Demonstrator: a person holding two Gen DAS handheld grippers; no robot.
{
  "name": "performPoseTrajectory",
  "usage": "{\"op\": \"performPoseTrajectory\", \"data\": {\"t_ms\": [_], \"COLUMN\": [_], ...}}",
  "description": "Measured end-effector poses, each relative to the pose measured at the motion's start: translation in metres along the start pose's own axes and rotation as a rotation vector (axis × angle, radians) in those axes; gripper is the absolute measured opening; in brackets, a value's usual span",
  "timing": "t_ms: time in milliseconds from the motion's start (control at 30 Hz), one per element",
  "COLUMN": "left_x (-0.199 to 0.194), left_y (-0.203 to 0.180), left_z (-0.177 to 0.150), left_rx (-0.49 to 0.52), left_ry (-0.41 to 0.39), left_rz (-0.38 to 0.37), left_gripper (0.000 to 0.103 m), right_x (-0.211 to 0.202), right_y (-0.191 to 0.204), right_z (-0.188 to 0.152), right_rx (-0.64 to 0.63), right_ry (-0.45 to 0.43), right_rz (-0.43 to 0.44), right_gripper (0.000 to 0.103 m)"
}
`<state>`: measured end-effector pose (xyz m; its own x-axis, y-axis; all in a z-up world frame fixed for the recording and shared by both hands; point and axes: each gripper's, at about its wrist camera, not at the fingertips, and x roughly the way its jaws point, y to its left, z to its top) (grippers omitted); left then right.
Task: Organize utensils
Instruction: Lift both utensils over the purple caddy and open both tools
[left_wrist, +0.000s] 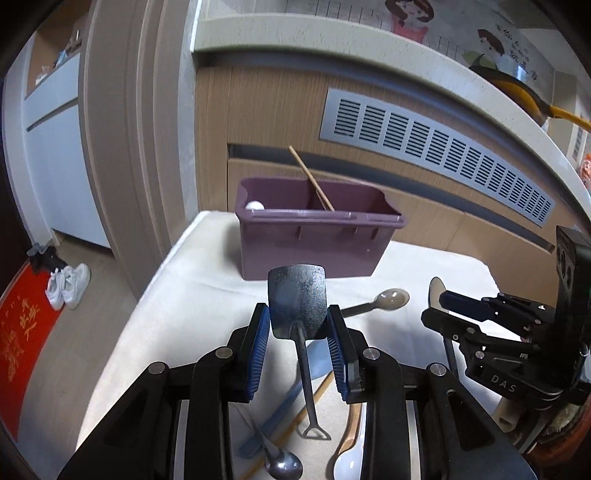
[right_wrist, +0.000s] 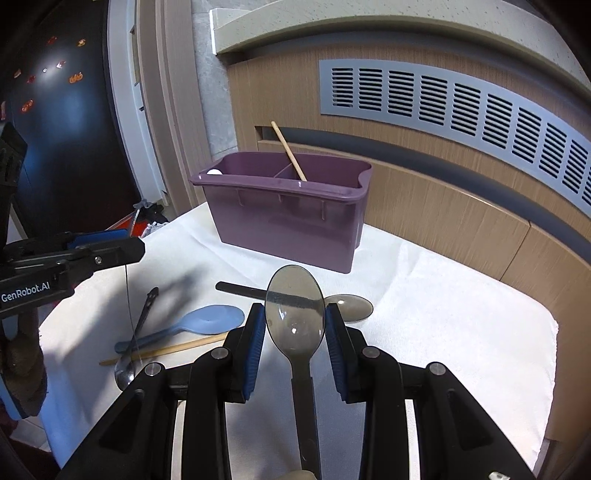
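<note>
1. The left gripper (left_wrist: 298, 325) was clenched on a dark metal spatula (left_wrist: 297, 295), its handle hanging over the tabletop (left_wrist: 177, 295); the right gripper (right_wrist: 295, 325) was grasping a translucent grey spoon (right_wrist: 294, 306).
2. Only the left view showed a white spoon (left_wrist: 349, 461), white shoes (left_wrist: 68, 284) and a red mat (left_wrist: 22, 332) on the floor.
3. Only the right view showed the bin (right_wrist: 288, 221) divider clearly; a chopstick (right_wrist: 288, 151) leaned in the right compartment, something white in the left.
4. Both views showed a blue spoon (right_wrist: 207, 321) and a steel spoon (right_wrist: 125, 373) lying loose.
5. Writing read "GenRobot.AI" on the left gripper and "DAS" on the right
</note>
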<state>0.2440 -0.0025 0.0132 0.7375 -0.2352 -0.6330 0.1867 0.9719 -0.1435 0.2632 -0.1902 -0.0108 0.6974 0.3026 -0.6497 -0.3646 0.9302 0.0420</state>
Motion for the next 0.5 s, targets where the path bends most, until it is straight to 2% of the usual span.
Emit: {"op": "performPoseTrajectory", "data": {"t_ms": [133,200,267,400,500], "left_x": [-0.009,-0.021,-0.042,-0.084,-0.087], "left_y": [0.0,-0.001,-0.003,-0.006,0.0], "left_z": [0.008,0.022,0.049,0.113,0.149], "left_rx": [0.003,0.014,0.025,0.044,0.042], "left_ry": [-0.04,-0.089,-0.161,-0.327,-0.415], "left_rz": [-0.018,-0.031,-0.061,-0.097,-0.094], "left_gripper": [0.032,0.032,0.032,0.032,0.032], "right_x": [-0.003,-0.009,-0.028,-0.091,-0.111], "right_y": [0.001,0.0,-0.002,-0.006,-0.002], "right_z": [0.005,0.011,0.031,0.109,0.156], "right_rx": [-0.001,0.0,0.012,0.026,0.009], "right_ry": [-0.01,-0.037,-0.111,-0.368,-0.501], "right_rz": [-0.003,-0.004,0.005,-0.005,0.009], "right_gripper": [0.03,0.03,0.03,0.03,0.03]}}
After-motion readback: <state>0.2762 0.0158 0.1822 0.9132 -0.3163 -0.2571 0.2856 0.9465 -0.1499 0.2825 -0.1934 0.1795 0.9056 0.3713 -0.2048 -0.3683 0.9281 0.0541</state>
